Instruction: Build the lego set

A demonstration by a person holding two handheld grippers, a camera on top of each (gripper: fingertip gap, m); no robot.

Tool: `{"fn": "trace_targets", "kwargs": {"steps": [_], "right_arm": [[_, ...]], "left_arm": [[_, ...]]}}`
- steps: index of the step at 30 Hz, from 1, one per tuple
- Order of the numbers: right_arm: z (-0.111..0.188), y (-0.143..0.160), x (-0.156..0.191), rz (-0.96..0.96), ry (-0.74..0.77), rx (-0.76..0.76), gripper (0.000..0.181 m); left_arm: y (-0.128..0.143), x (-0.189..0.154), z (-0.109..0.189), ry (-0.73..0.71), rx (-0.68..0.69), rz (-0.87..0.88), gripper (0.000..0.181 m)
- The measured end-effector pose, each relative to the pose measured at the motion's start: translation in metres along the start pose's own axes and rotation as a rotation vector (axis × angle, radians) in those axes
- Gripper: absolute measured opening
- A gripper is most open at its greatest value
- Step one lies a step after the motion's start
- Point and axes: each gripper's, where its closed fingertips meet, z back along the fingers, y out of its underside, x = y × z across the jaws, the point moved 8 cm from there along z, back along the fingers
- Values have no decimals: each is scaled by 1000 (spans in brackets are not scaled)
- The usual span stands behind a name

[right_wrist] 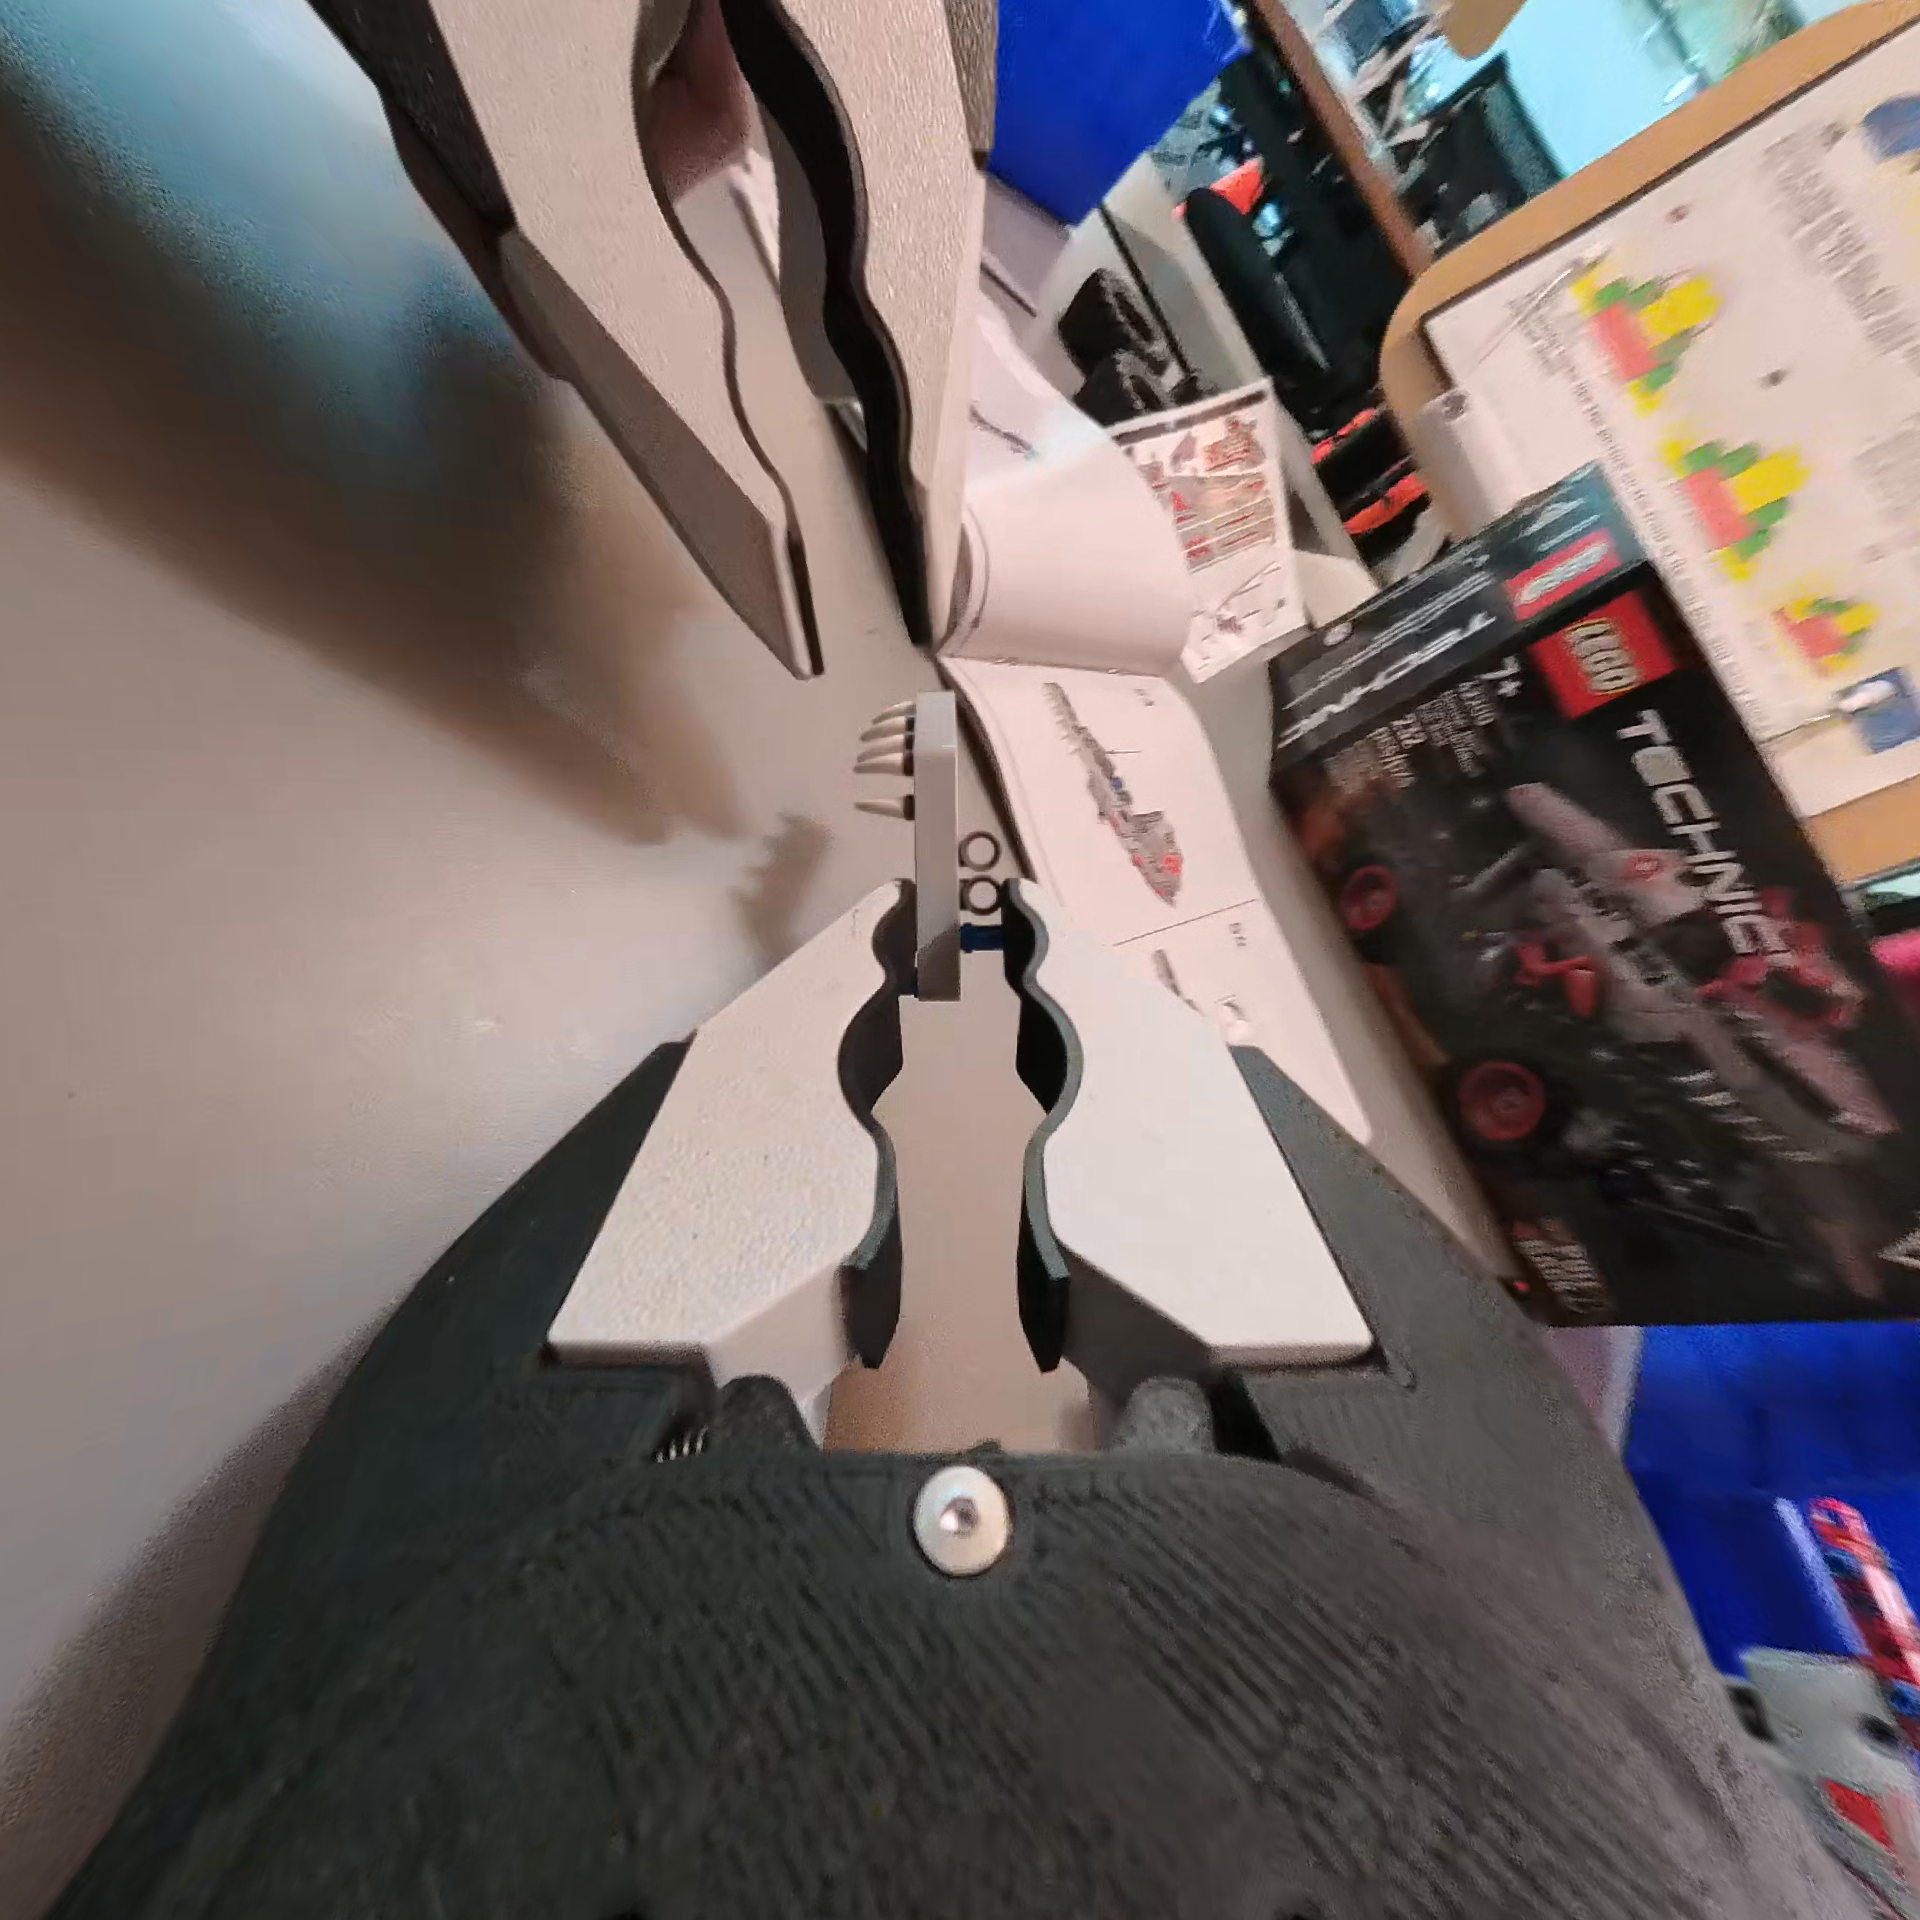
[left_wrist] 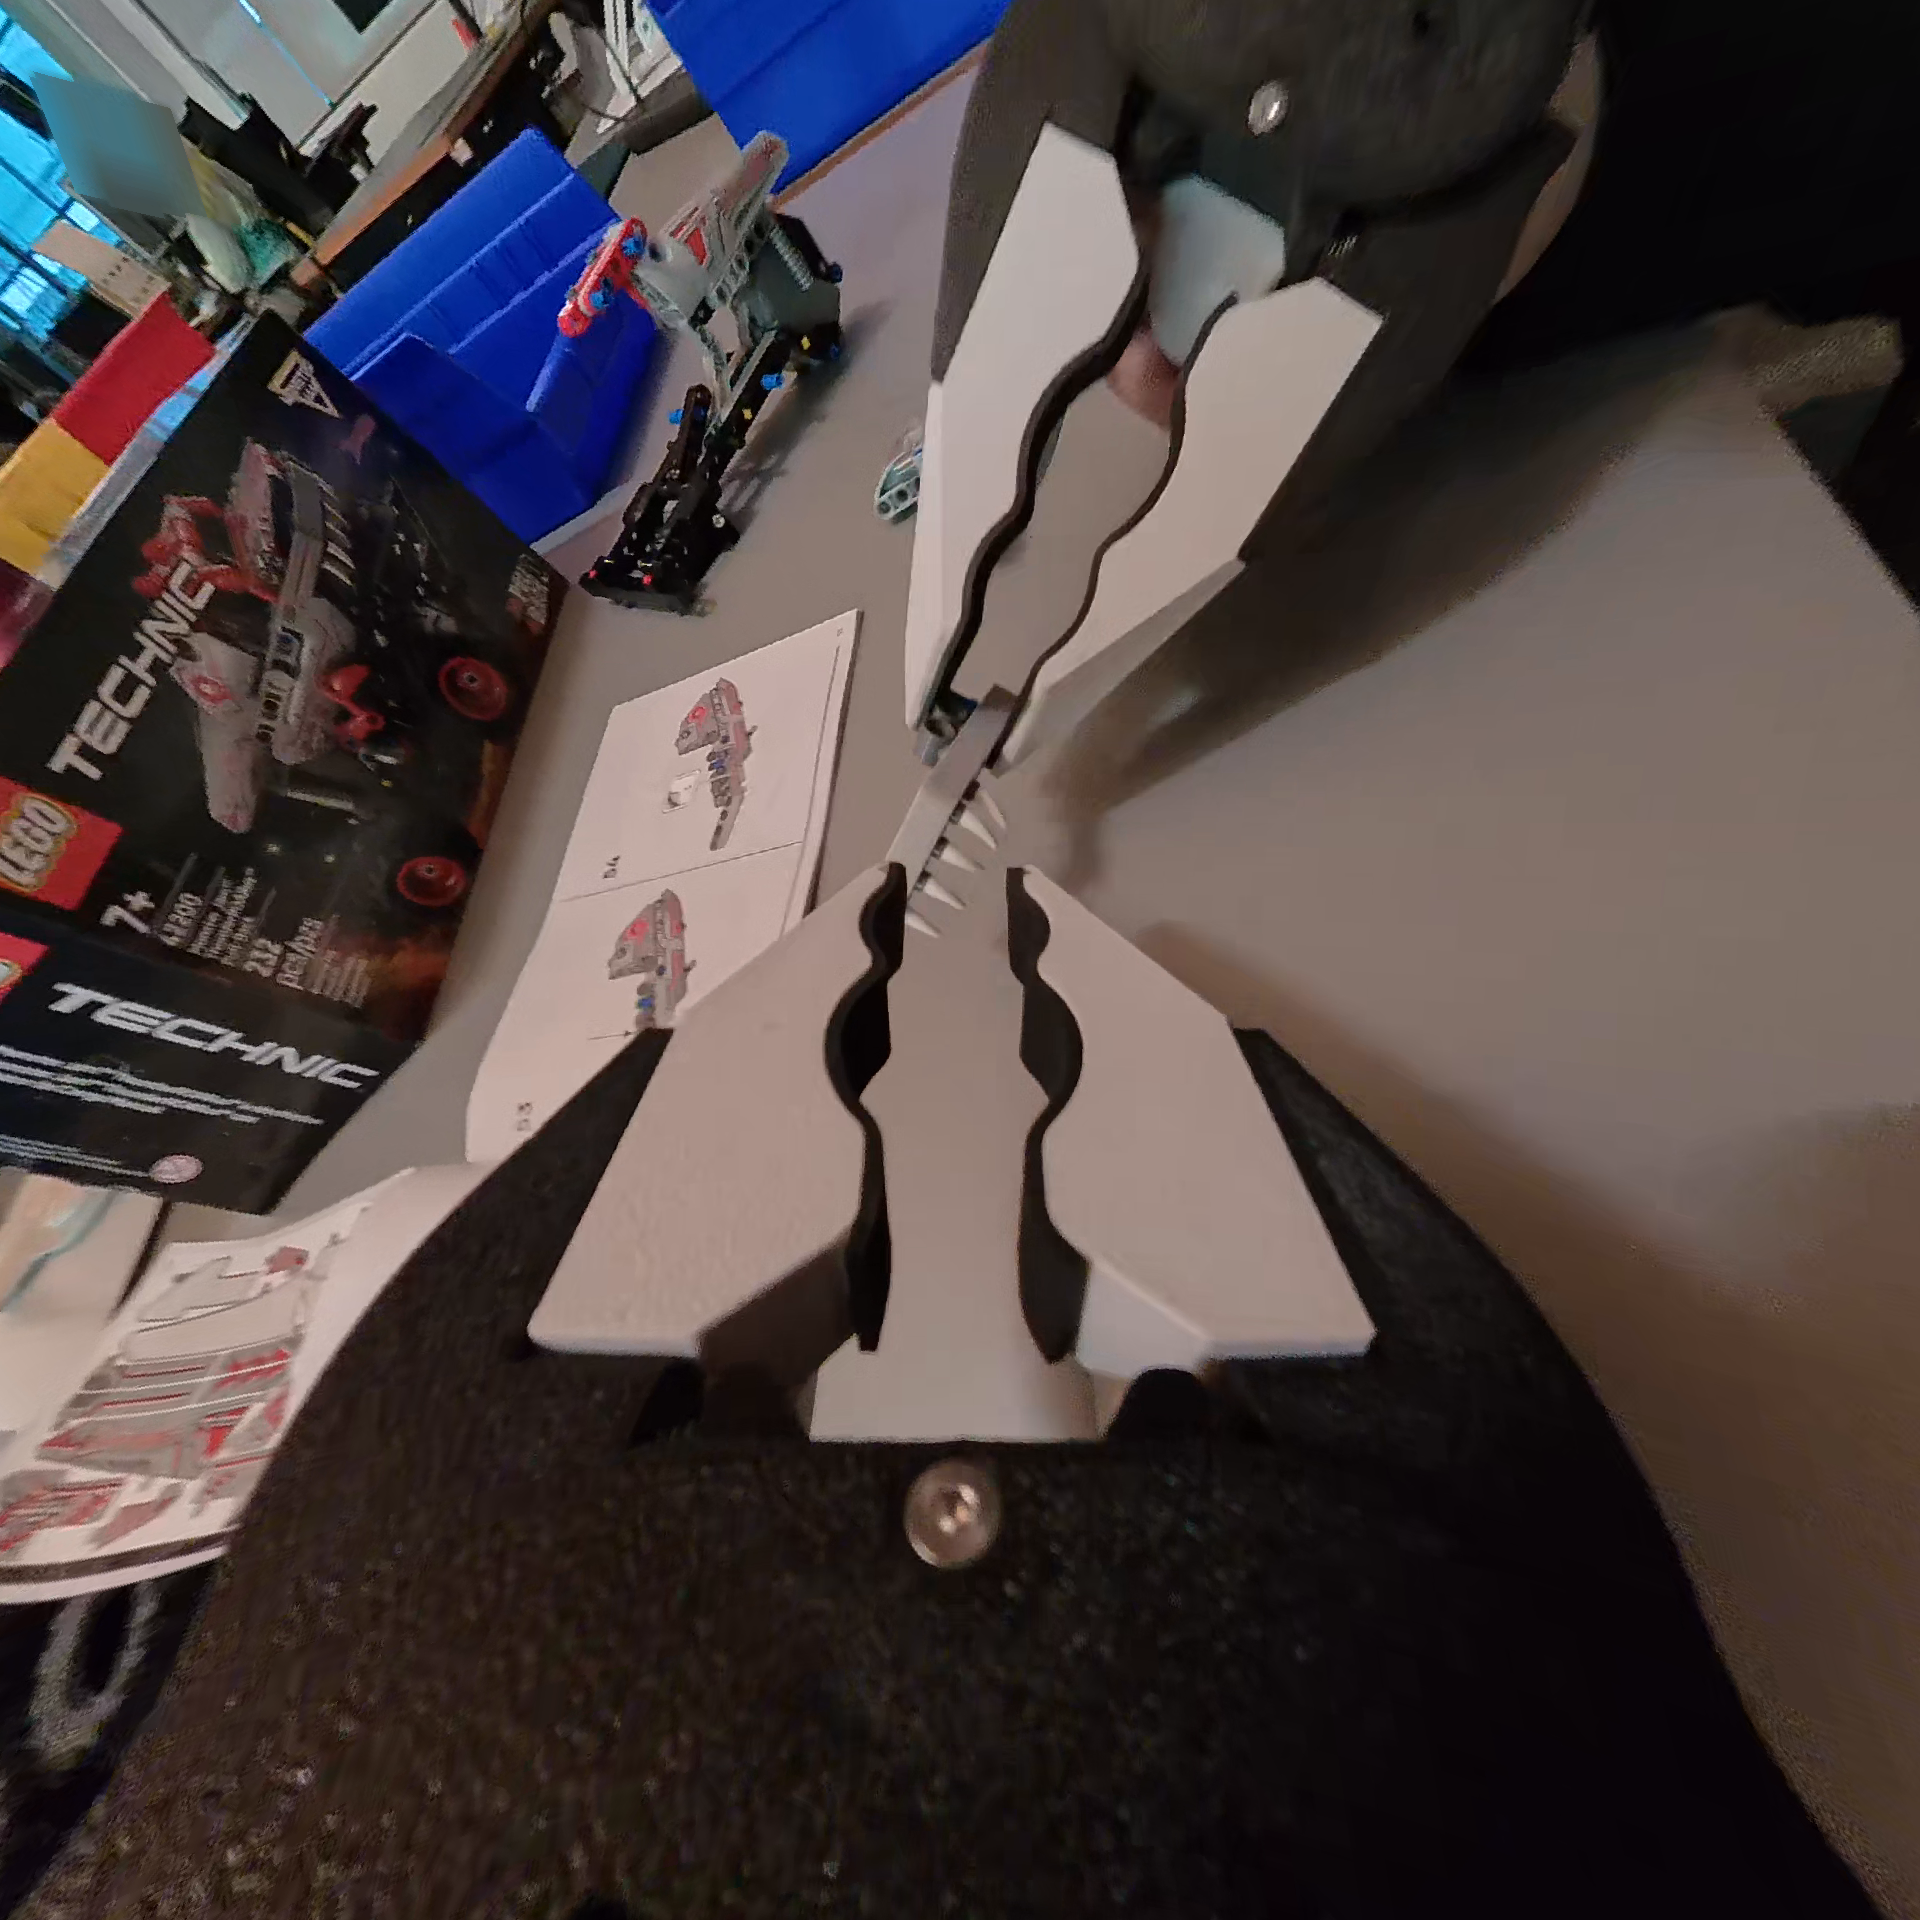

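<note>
A grey Lego panel with a row of white teeth point(left_wrist: 940, 821) is held in the air over the grey table point(left_wrist: 1507, 883). My right gripper point(left_wrist: 971, 727) comes in from above in the left wrist view and is shut on the panel's far end. In the right wrist view the right gripper point(right_wrist: 954, 914) clamps the toothed panel point(right_wrist: 935, 790) and a blue pin point(right_wrist: 977, 940) on its side. My left gripper point(left_wrist: 954, 894) is open, and its left fingertip point(left_wrist: 883, 894) is right at the panel's near end. The left gripper also shows at the top of the right wrist view point(right_wrist: 868, 644).
The black Lego box point(left_wrist: 239, 727) stands at the left, with the open instruction booklet point(left_wrist: 727, 748) beside it and a sticker sheet point(left_wrist: 135, 1403) nearer. A grey and red part-built model point(left_wrist: 717, 260), a black chassis point(left_wrist: 675, 520) and blue bins point(left_wrist: 488, 312) sit farther back. The gap from one gripper's tips to the other's is roughly 4 cm.
</note>
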Motion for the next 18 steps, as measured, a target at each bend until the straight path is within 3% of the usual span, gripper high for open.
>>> {"fn": "trace_targets", "kwargs": {"steps": [1, 12, 18], "right_arm": [[2, -1, -1, 29, 15, -3, 14], [10, 11, 4, 335, 133, 63, 14], [13, 12, 5, 304, 50, 26, 14]], "left_arm": [[-2, 0, -2, -14, 18, -25, 16], [-18, -2, -26, -55, 114, -264, 13], [-19, -3, -31, 16, 162, -323, 18]]}}
